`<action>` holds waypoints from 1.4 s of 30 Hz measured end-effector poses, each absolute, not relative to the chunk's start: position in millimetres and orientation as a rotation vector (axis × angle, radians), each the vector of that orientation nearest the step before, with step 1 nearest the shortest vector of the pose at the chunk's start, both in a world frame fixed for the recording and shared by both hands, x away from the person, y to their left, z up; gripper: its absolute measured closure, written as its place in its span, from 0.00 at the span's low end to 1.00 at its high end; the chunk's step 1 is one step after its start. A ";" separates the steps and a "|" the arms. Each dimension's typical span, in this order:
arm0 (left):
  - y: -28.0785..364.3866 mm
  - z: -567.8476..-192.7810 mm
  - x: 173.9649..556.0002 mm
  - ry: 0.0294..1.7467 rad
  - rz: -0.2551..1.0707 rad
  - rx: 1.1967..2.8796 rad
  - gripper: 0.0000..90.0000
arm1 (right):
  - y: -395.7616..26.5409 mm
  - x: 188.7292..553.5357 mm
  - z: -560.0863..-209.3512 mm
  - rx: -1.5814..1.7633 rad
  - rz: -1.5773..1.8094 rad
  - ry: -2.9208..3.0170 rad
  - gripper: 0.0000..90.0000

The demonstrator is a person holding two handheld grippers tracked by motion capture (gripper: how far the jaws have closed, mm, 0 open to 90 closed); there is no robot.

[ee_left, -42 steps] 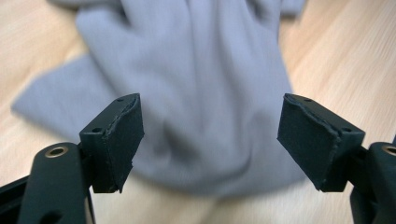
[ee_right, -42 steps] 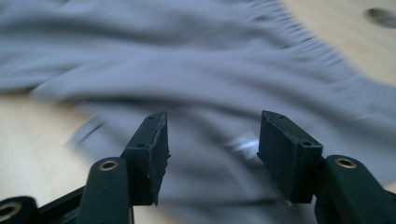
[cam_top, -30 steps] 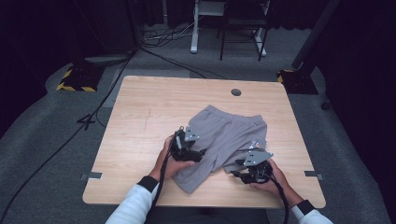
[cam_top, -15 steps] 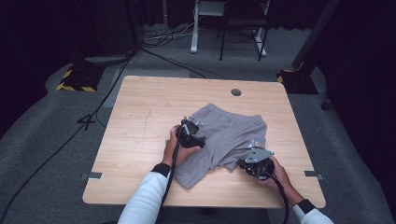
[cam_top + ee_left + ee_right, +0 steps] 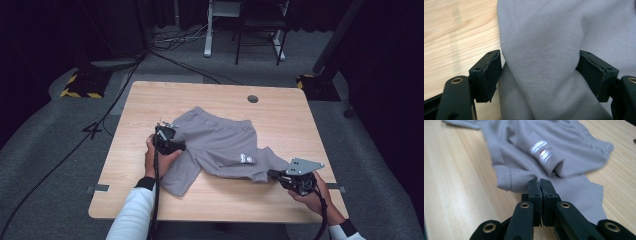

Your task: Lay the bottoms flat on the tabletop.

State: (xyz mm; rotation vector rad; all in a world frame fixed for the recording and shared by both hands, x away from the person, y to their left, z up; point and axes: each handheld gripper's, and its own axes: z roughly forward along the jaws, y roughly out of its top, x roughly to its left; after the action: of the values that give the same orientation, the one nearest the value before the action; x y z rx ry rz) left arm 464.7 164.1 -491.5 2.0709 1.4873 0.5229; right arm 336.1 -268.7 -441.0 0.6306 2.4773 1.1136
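One pair of grey shorts (image 5: 220,145) is being held on one table (image 5: 280,100). A bunched fold is being grasped by the left gripper (image 5: 169,142) at nine o'clock. A hem is being pinched in the clenched right gripper (image 5: 274,174) at four o'clock.

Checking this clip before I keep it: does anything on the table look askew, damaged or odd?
Nothing damaged or spilled. The grey shorts lie crumpled and skewed across the table, one leg folded under. The right gripper is shut on a leg hem; the left gripper has a thick fold of cloth between wide jaws.
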 end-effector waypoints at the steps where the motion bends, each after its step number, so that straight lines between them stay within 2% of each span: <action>1: 175.8 -491.4 462.5 1.502 0.510 2.066 0.26 | -269.6 333.9 -440.8 0.633 1.124 2.487 0.97; 4: 185.2 -490.9 459.8 1.514 0.481 2.061 0.26 | -270.6 330.2 -440.8 0.620 1.127 2.496 0.97; 10: 191.2 -489.1 436.0 1.394 0.505 2.113 0.27 | -261.7 328.0 -443.9 0.607 1.152 2.537 0.93; 11: 189.6 -485.6 426.1 1.328 0.526 2.144 0.27 | -255.0 329.6 -445.6 0.606 1.142 2.532 0.92; 15: 186.8 -478.9 407.5 1.229 0.519 2.161 0.27 | -238.3 340.8 -450.1 0.587 1.096 2.514 0.98; 18: 181.6 -478.6 394.4 1.165 0.513 2.165 0.27 | -226.2 356.0 -452.3 0.594 1.088 2.522 0.98; 21: 177.9 -478.8 385.1 1.119 0.484 2.163 0.27 | -221.5 363.9 -451.8 0.577 1.063 2.504 0.89; 22: 178.0 -478.1 381.9 1.106 0.470 2.163 0.26 | -224.2 364.4 -452.2 0.598 1.068 2.509 0.81; 26: 182.6 -475.4 369.7 1.086 0.430 2.127 0.24 | -247.6 359.4 -458.9 0.659 1.085 2.541 0.62; 27: 184.1 -475.1 364.6 1.072 0.421 2.120 0.24 | -247.6 359.4 -458.9 0.659 1.085 2.541 0.62; 29: 188.2 -478.0 349.9 1.047 0.391 2.132 0.22 | -263.8 351.3 -466.9 0.708 1.041 2.550 0.53; 35: 197.3 -491.1 334.6 1.065 0.389 2.171 0.22 | -283.6 333.7 -481.3 0.730 0.993 2.605 0.43; 39: 200.4 -494.2 336.7 1.076 0.381 2.171 0.23 | -281.0 330.4 -485.8 0.734 0.973 2.617 0.43; 42: 198.3 -496.9 337.9 1.070 0.422 2.185 0.24 | -273.6 330.7 -489.3 0.725 0.963 2.610 0.44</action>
State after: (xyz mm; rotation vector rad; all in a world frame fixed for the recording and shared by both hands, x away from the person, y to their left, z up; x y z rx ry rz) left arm 337.9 198.3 -496.9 2.1851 1.0696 0.4219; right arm 330.7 -273.6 -489.3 0.7249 2.6097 0.9628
